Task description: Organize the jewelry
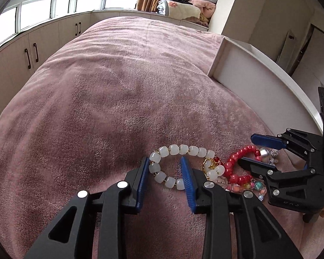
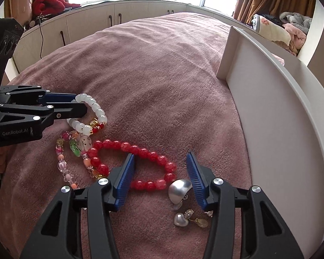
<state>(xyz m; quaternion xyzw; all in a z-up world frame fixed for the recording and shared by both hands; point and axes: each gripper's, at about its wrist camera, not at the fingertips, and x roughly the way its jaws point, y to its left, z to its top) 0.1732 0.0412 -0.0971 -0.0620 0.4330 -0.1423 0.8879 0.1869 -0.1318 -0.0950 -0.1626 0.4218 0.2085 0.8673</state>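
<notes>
Left hand-held gripper (image 1: 165, 172) sat low over the bed, its blue pads straddling one side of a white bead bracelet (image 1: 179, 164). Several of the white beads lay between the pads; whether the pads pressed on them I cannot tell. Right hand-held gripper (image 2: 159, 172) sat just beside it with its jaws apart, grasping nothing. Its left pad reached inside the loop of a red bead bracelet (image 2: 136, 164), and its right pad stood outside that loop, so one side of the loop lay in the gap, untouched on the right. A silver curved earring (image 2: 179, 188) also lay in that gap, near the right pad. Closer to the camera lay a small silver heart earring (image 2: 180, 219) and a pale yellow drop piece (image 2: 202, 223). Left of the red bracelet, a multicoloured bead bracelet (image 2: 71, 151) lay close beside it. All the jewellery rested on a pink fleece blanket (image 2: 153, 82) covering the bed. A white open box (image 2: 276, 116) stood on the blanket to the right of the jewellery. Cream cabinets (image 2: 92, 23) ran under bright windows beyond the bed.
</notes>
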